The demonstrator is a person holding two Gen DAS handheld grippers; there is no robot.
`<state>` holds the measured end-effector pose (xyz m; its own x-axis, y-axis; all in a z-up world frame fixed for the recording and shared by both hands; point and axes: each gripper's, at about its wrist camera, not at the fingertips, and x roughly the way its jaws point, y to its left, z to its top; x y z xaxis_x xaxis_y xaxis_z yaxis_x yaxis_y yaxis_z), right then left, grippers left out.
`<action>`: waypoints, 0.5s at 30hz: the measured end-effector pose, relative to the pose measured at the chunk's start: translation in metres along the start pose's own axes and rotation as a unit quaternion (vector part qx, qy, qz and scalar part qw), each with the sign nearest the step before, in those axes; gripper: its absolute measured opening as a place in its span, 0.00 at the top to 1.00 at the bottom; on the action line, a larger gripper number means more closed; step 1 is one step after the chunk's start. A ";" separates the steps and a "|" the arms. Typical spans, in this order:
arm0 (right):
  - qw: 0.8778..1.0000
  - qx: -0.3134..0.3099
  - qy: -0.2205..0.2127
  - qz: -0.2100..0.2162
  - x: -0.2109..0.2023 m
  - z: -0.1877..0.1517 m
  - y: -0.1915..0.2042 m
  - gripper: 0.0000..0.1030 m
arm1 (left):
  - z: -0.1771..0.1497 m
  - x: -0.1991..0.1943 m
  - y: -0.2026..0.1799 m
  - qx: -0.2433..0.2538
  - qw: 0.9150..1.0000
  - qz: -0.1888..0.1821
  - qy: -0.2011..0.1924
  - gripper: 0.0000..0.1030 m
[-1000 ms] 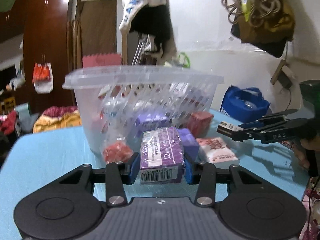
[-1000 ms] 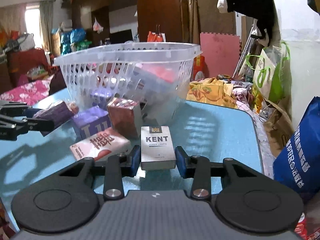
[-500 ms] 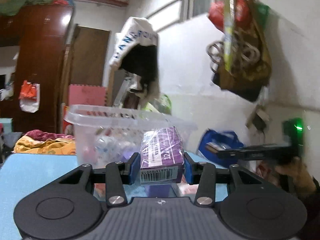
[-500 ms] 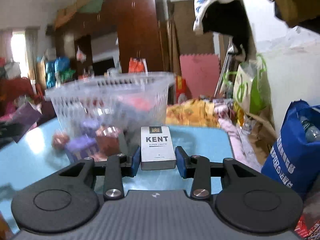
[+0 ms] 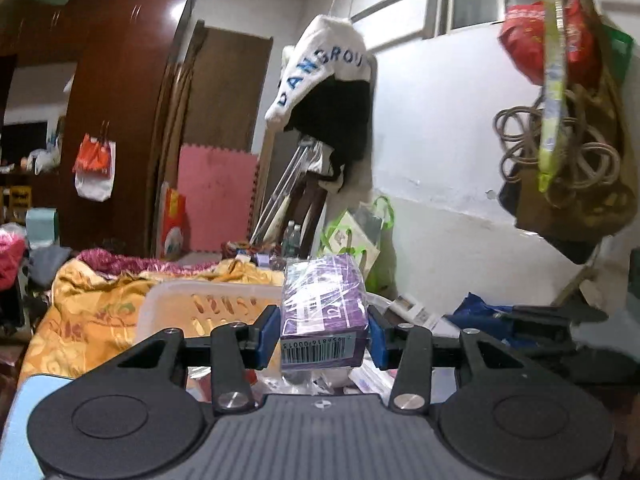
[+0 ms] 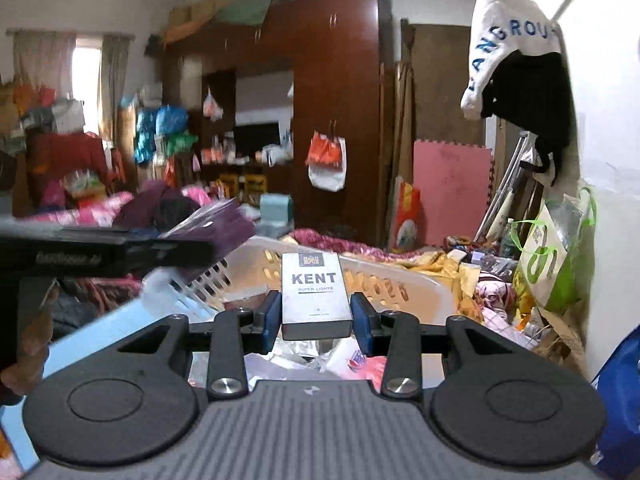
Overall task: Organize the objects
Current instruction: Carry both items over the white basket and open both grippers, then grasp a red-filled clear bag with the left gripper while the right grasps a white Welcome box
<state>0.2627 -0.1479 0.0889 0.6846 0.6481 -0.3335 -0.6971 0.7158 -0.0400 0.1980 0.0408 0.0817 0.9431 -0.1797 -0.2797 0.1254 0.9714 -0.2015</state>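
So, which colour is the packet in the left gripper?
Purple packet, with a white barcode label; the left wrist view shows it best.

white wall (image 5: 440, 128), dark wooden wardrobe (image 6: 336, 92), pink foam mat (image 5: 216, 200), curtained bright window (image 6: 86, 76)

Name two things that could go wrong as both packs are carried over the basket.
1. The left tool has just been opening around the purple pack; gaps show beside its pads, so it may drop early.
2. Both tools crowd the basket; the right tool, gripping the Kent pack, could bump the left one.
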 end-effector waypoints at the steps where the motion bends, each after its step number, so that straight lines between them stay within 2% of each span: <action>1: 1.000 0.004 -0.003 0.011 0.003 -0.001 -0.002 0.59 | 0.001 0.006 0.004 -0.009 1.000 0.006 0.007 0.38; 2: 1.000 0.008 -0.001 0.013 0.008 0.000 -0.003 0.58 | 0.002 0.014 0.008 -0.021 1.000 0.012 0.014 0.25; 3: 1.000 0.008 0.004 0.010 0.013 0.000 -0.004 0.48 | 0.001 0.017 0.010 -0.030 0.999 0.017 0.016 0.22; 4: 1.000 0.009 0.004 0.009 0.014 -0.001 -0.005 0.35 | 0.000 0.020 0.011 -0.034 0.999 0.025 0.017 0.22; 5: 1.000 0.012 0.003 0.010 0.012 -0.003 -0.007 0.29 | 0.000 0.020 0.013 -0.033 0.998 0.038 0.024 0.22; 6: 1.000 0.013 0.002 0.008 0.006 -0.006 -0.008 0.25 | 0.000 0.017 0.012 -0.029 0.998 0.046 0.027 0.22; 8: 1.000 0.012 -0.009 0.007 -0.015 -0.014 -0.008 0.23 | -0.004 -0.002 0.007 -0.012 0.999 0.040 0.009 0.22; 10: 1.000 0.009 -0.023 0.013 -0.036 -0.022 -0.006 0.03 | -0.014 -0.029 -0.001 0.006 0.999 0.032 -0.008 0.21; 12: 0.999 0.003 -0.035 0.020 -0.056 -0.037 -0.005 0.00 | -0.031 -0.053 -0.009 0.029 0.999 0.024 -0.016 0.14; 15: 1.000 0.003 -0.020 0.012 -0.060 -0.065 -0.003 0.00 | -0.062 -0.070 -0.011 0.051 0.997 0.057 0.004 0.13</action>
<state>0.2094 -0.2057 0.0476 0.6757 0.6748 -0.2969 -0.7120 0.7017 -0.0259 0.1119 0.0327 0.0457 0.9508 -0.0672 -0.3026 0.0478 0.9963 -0.0709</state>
